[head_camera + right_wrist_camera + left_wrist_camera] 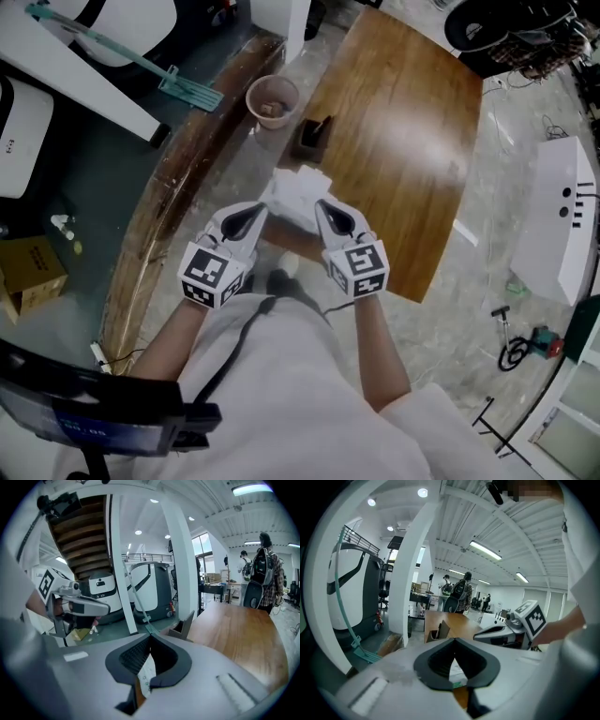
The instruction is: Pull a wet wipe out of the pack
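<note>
Both forearms reach forward side by side above the worktop [403, 122]. The left claw [257, 216] and right claw [323, 208] each clamp the white wipe pack [298, 193].

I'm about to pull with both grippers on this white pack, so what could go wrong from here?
The left gripper and right gripper both seem clamped on the pack, so the whole pack may lift or tear instead of a wipe coming out. It is by the table edge and could slip off.
</note>
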`<state>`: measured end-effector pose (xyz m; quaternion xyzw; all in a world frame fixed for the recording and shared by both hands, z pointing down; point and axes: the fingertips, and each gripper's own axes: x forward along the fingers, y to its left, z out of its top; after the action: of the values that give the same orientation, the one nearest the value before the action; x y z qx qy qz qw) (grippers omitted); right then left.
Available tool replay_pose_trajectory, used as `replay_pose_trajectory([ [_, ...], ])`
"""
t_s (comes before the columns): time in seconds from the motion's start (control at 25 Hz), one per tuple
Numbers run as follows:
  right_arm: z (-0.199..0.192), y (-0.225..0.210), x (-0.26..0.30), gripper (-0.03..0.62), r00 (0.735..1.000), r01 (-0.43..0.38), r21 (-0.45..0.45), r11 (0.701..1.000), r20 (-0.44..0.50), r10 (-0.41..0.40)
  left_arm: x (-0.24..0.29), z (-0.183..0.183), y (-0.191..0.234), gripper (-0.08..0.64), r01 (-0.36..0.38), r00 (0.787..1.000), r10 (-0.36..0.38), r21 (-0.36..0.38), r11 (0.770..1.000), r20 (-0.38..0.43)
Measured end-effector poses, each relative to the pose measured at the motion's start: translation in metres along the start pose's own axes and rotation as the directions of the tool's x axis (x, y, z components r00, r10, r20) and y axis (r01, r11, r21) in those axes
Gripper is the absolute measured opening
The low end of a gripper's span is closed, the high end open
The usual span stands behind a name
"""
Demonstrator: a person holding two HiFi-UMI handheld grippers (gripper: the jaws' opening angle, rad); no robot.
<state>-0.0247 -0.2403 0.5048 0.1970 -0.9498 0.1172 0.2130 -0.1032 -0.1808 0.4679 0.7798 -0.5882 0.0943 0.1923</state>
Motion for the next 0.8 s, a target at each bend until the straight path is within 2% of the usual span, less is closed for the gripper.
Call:
replay_pose_trajectory([
  [0.28,-0.041,-0.002,0.029,0.029,0.986,-0.058,-0.069,0.996,-0.162,0.046,0.022,-0.018,-0.013,0.006,0.024,0.998,-0.026,-0.038,0.999,-0.049],
  [0.52,-0.065,-0.005,0.054,0.052,0.966,-0.088,-0.107,0.990,-0.252,0.059,0.033,-0.021,-0.024,0.005,0.045,0.997,-0.047,-0.042,0.998,-0.066],
  [0.8,-0.081,-0.005,0.074,0.055,0.943,-0.128,-0.145,0.981,-0.323,0.076,0.035,-0.028,-0.018,0.005,0.022,0.996,-0.027,-0.053,0.998,-0.088],
])
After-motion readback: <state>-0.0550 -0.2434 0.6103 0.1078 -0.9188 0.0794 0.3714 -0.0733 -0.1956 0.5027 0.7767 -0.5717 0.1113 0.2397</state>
